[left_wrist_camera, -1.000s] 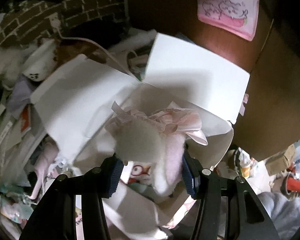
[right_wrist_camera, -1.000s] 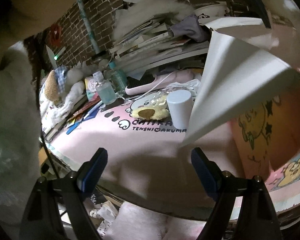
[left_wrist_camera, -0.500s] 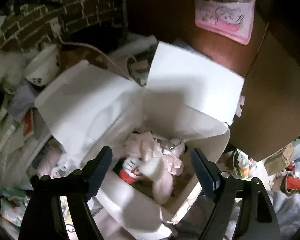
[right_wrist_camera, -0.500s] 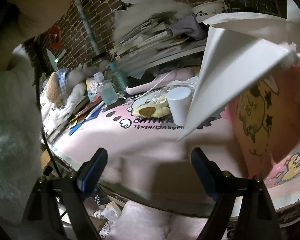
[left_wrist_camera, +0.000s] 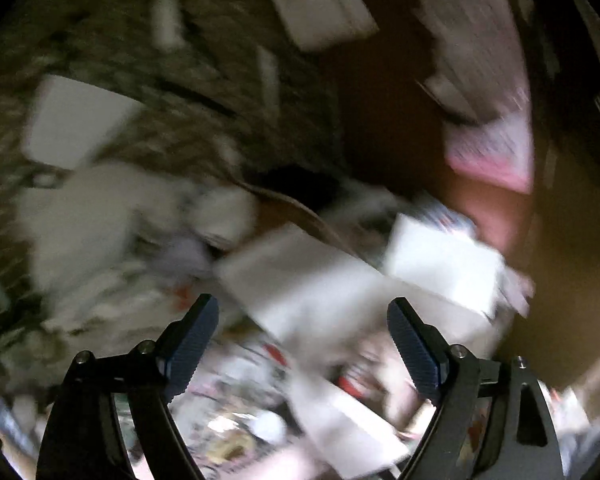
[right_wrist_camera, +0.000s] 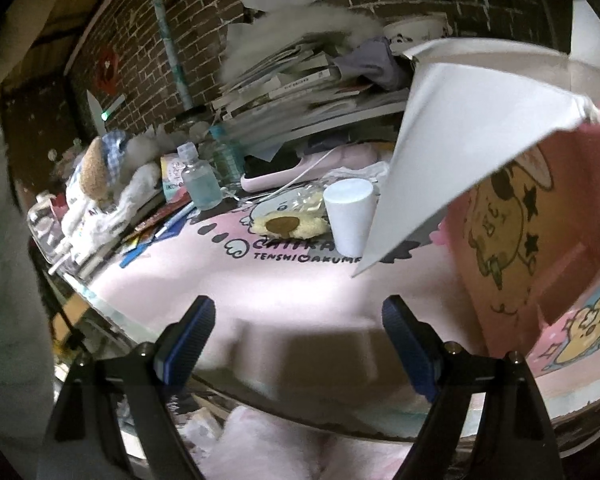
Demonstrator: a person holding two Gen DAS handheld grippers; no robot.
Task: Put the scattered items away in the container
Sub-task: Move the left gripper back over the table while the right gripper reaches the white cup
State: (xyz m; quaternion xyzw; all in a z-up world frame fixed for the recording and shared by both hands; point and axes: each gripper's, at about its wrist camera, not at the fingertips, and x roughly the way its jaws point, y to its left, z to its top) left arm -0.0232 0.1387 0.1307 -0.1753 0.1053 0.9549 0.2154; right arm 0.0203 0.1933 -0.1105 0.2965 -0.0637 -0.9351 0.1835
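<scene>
Left gripper (left_wrist_camera: 303,338) spread wide, nothing between the blue pads, hanging over a heavily blurred heap; white flaps of the box (left_wrist_camera: 440,266) just beyond the fingertips, contents inside too smeared to tell apart. Brick wall (left_wrist_camera: 148,92) far behind, dark brown board to the right.

Right gripper (right_wrist_camera: 296,334) also wide open and empty, poised above the near edge of the pink mat (right_wrist_camera: 284,280) covering the surface. On the mat, further off: a white cup (right_wrist_camera: 350,218) turned upside down, a yellow plush toy (right_wrist_camera: 290,226) touching it on its left, a clear bottle (right_wrist_camera: 202,184) of blue liquid further left. Pink cartoon-printed box (right_wrist_camera: 532,220) standing at the right, one white flap (right_wrist_camera: 460,140) folded out over the mat beside the cup. Stacked books (right_wrist_camera: 300,80) along the far brick wall
</scene>
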